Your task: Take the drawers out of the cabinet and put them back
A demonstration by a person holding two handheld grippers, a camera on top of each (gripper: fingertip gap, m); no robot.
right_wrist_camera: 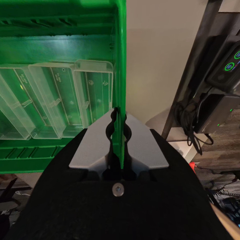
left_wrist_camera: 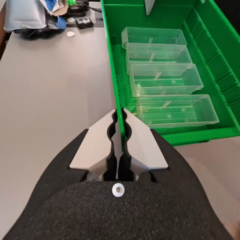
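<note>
Green plastic forms the bin (left_wrist_camera: 214,54) that fills the upper right of the left wrist view. Four clear drawers (left_wrist_camera: 165,79) lie in it side by side, open and see-through. The left gripper (left_wrist_camera: 119,110) is clamped on its wall; the right gripper (right_wrist_camera: 120,111) pinches the opposite wall, at the frame's centre.

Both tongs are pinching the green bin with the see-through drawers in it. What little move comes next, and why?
Probably set the green bin level on the grey table. The left tongs and right tongs each clamp a side wall, the bin looks tilted, and the clear drawers lie loose inside, leaning on one another, so they could slide.
</note>
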